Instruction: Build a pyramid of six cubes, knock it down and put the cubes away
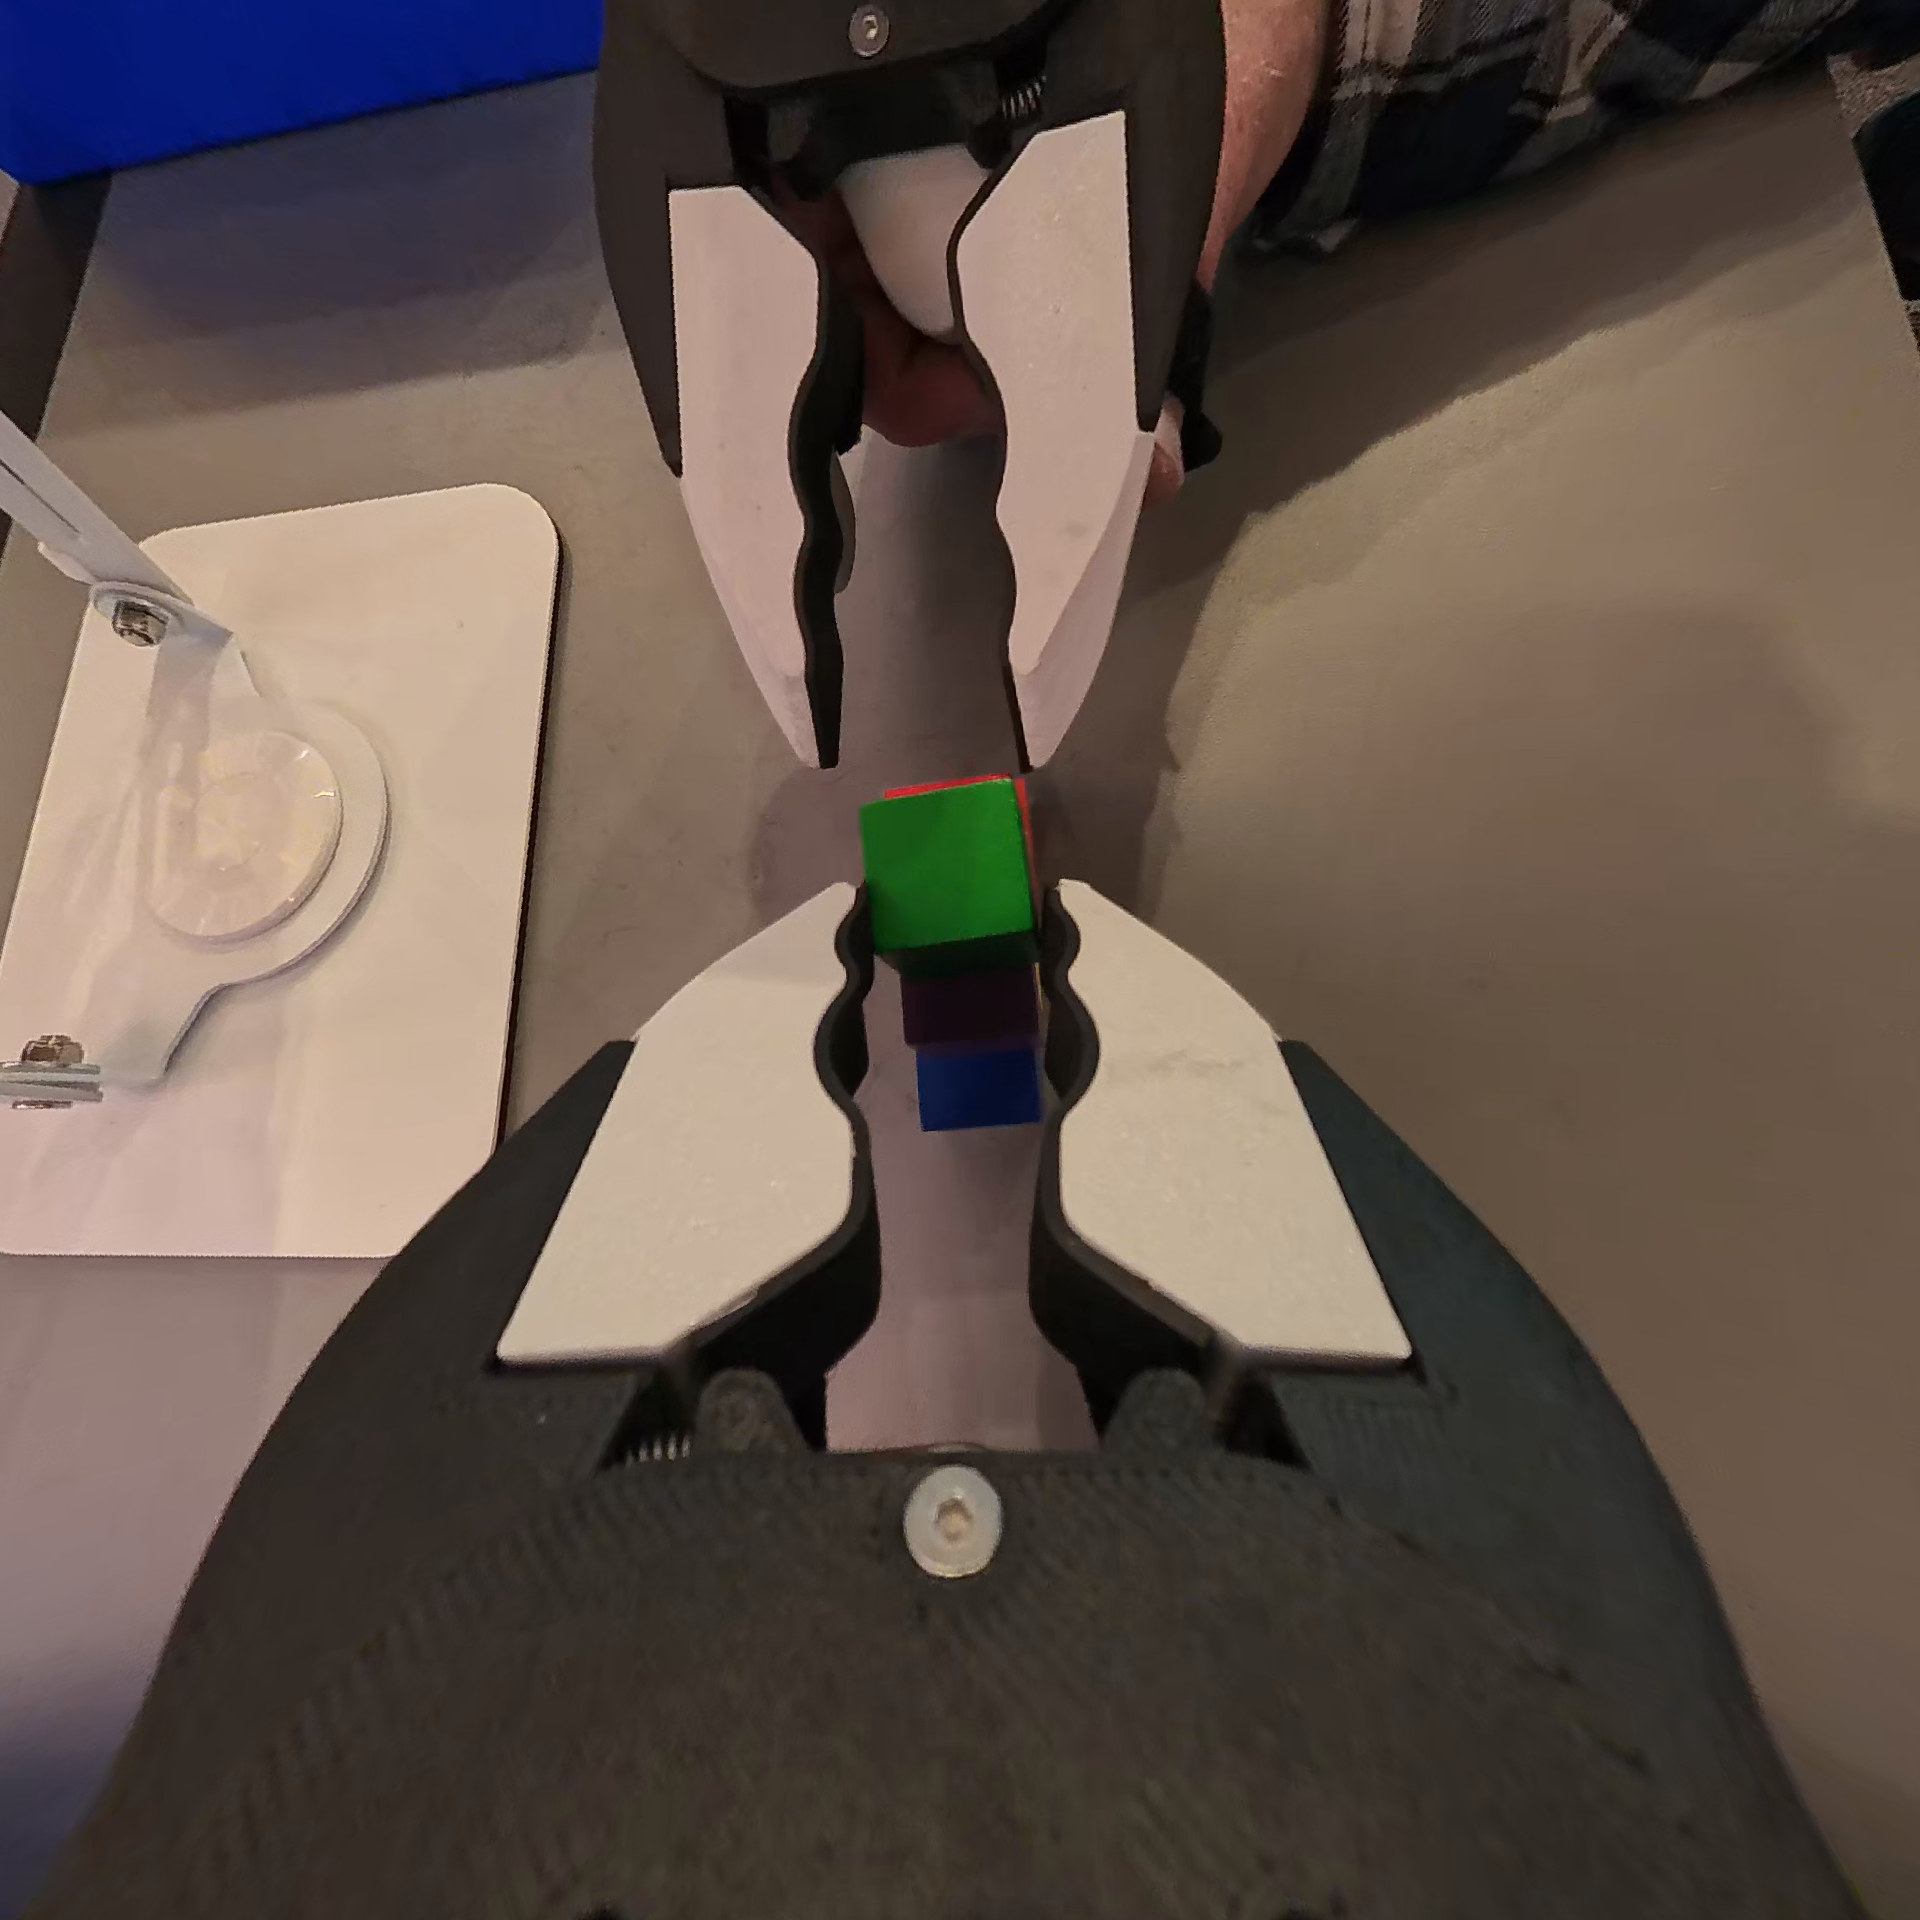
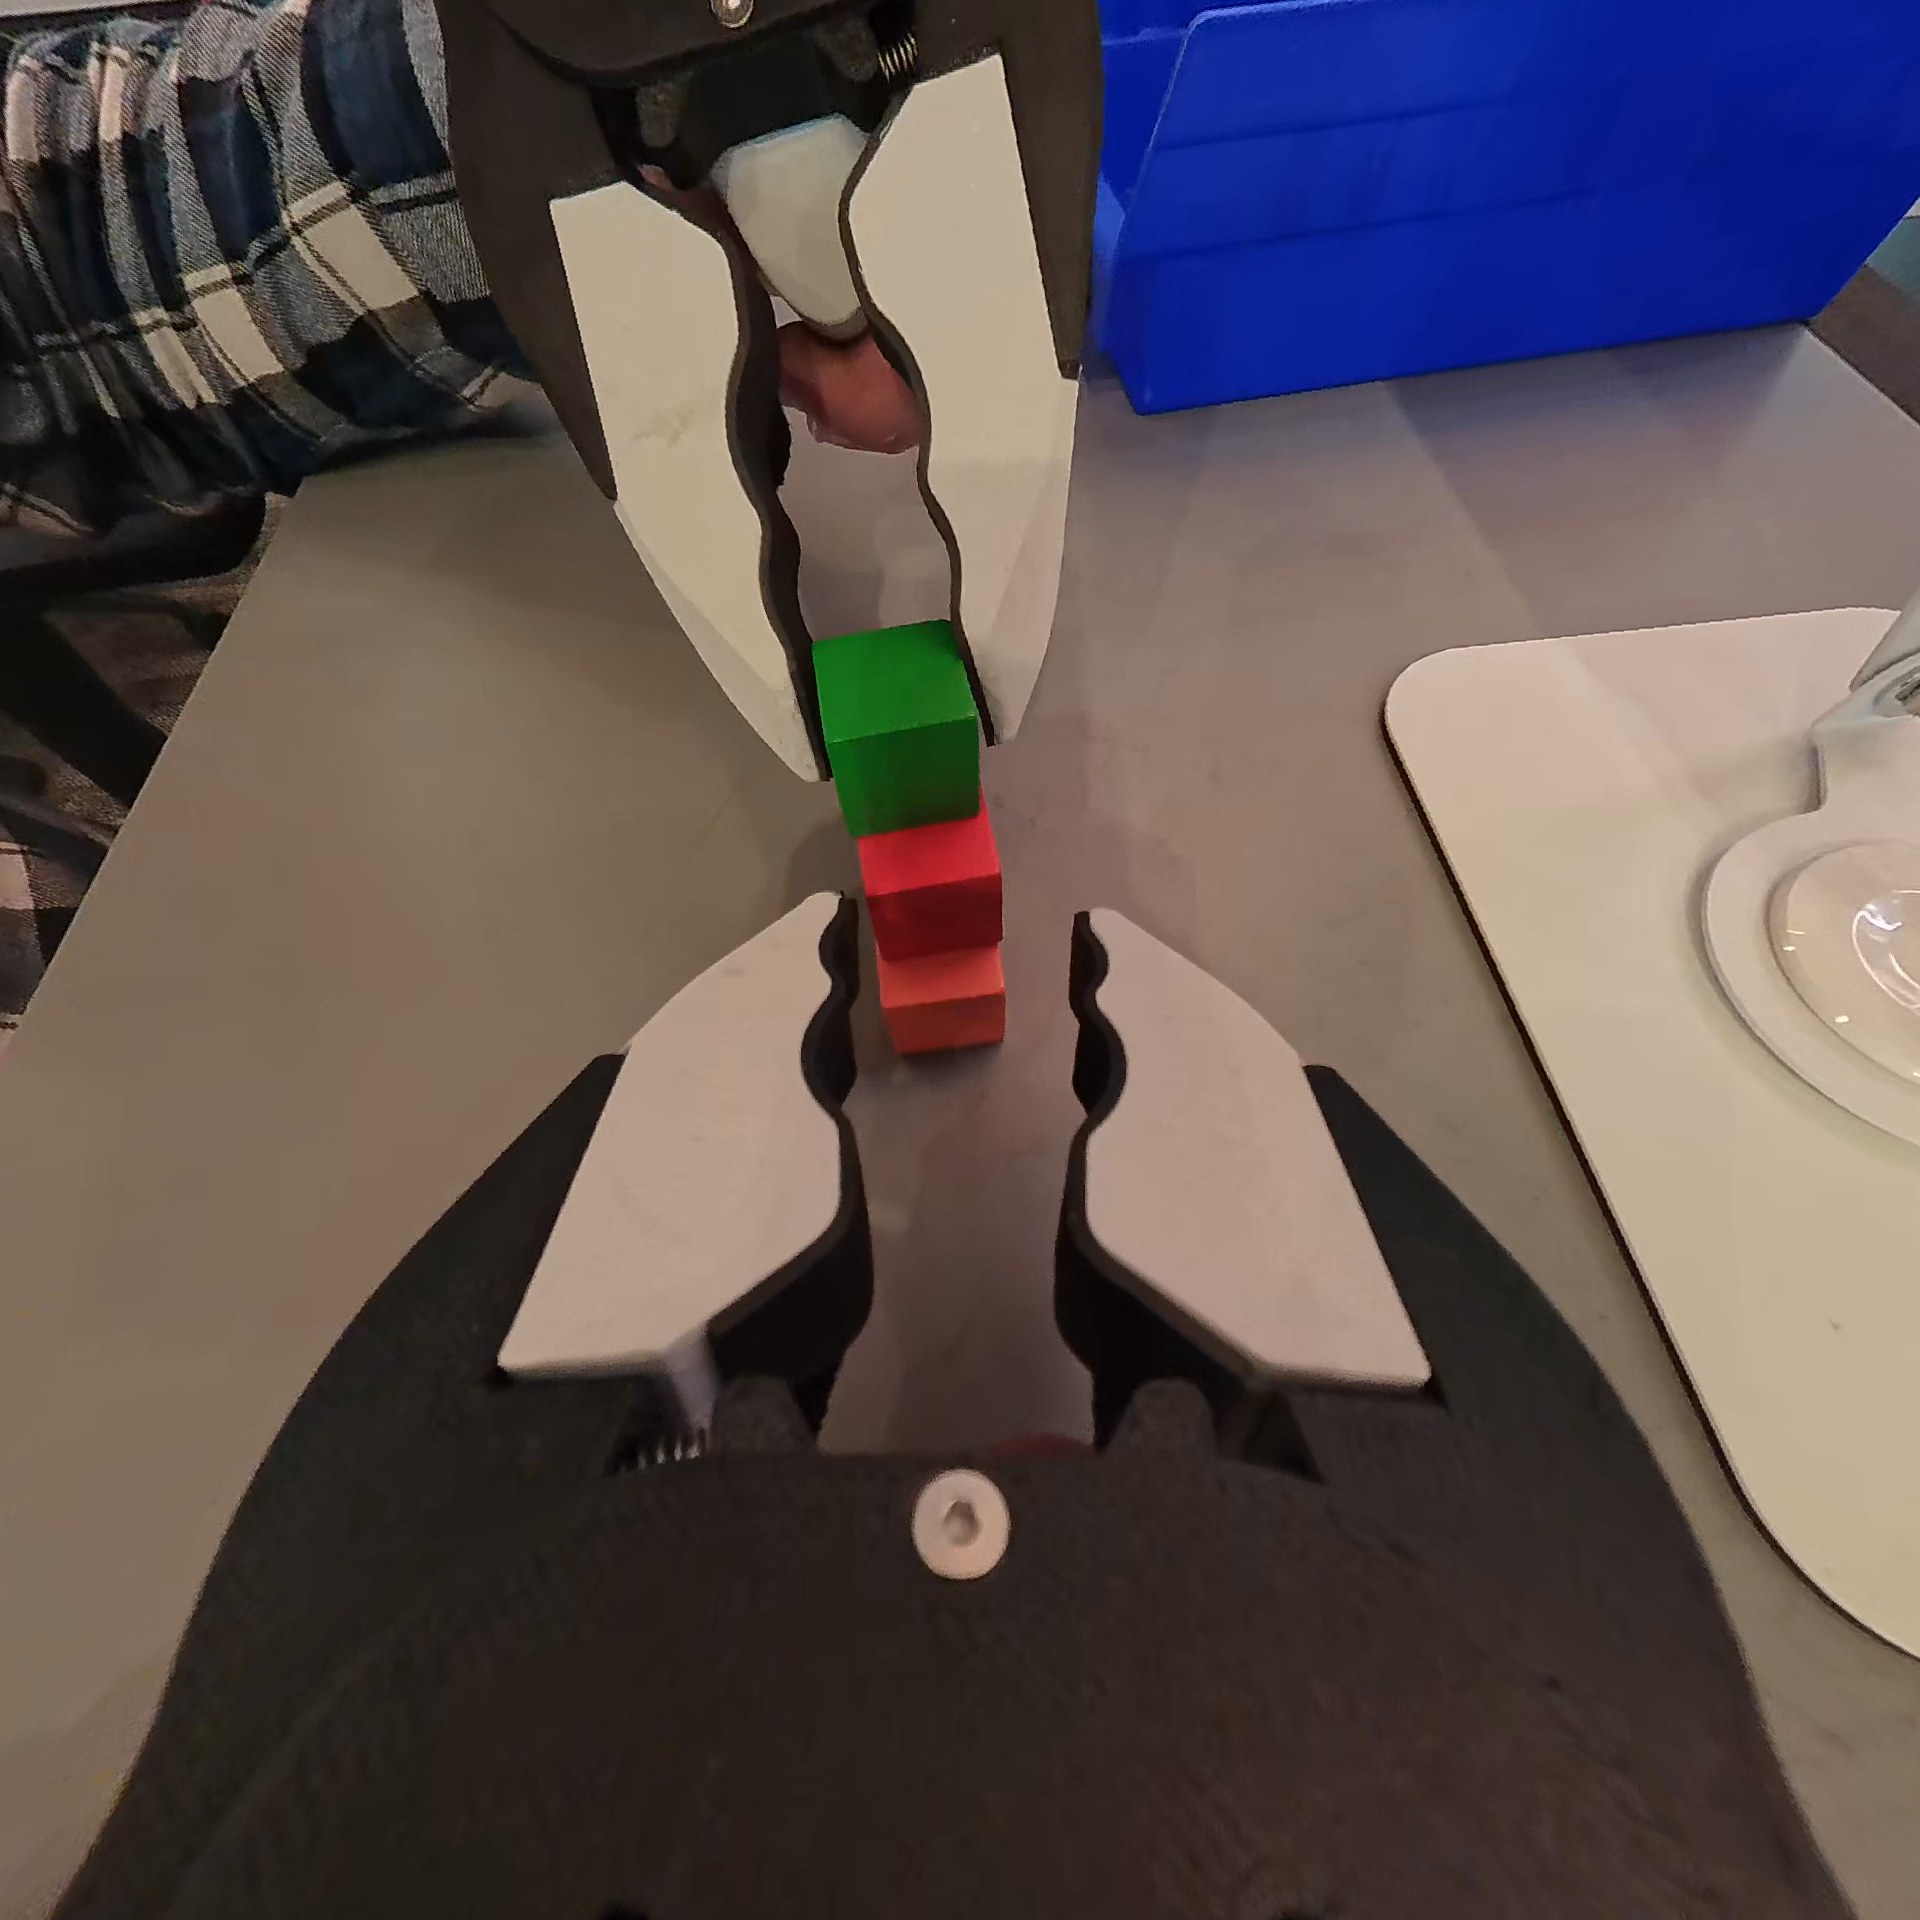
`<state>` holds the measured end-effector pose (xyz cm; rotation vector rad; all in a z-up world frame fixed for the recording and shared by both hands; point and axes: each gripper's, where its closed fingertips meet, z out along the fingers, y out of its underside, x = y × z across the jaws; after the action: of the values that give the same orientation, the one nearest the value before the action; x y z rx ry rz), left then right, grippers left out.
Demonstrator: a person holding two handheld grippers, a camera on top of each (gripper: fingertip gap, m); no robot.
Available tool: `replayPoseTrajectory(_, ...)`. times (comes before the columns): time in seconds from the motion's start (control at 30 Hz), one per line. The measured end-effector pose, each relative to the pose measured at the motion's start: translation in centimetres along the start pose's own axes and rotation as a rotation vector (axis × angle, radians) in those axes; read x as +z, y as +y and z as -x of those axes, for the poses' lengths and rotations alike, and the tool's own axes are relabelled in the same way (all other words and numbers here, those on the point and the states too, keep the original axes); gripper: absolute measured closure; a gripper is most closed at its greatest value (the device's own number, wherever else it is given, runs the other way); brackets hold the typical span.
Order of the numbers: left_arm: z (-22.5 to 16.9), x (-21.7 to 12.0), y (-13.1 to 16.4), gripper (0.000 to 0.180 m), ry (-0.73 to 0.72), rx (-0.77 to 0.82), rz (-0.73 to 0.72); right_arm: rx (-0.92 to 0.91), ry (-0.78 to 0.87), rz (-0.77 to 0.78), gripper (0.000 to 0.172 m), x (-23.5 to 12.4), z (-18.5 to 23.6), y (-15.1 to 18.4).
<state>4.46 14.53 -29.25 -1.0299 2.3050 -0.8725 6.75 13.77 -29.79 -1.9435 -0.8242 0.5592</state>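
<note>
The left claw squeezes the green cube on top of the pyramid on the grey table. The right claw is open, holding nothing. Only the left camera shows the purple cube and blue cube; only the right shows the orange cube.

dim, warm indoor light; soft shadows on the matte grey tabletop (wide-angle bending at edges); slight blur near the lens.
</note>
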Motion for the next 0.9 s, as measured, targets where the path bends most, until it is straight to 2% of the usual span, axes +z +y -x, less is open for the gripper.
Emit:
replayPoseTrajectory(0.47,0.4,0.3,0.4,0.150,-0.007,-0.008,0.013,-0.002,-0.002,-0.002,0.133,-0.1,0.0,-0.1)
replayPoseTrajectory(0.63,0.3,0.4,0.7,0.127,-0.008,-0.014,0.031,-0.001,0.001,-0.007,0.132,-0.3,-0.1,-0.1)
replayPoseTrajectory(0.9,0.3,-2.1,1.0,0.118,-0.045,-0.071,-0.016,0.024,0.046,-0.024,0.132,-2.1,-0.9,0.5)
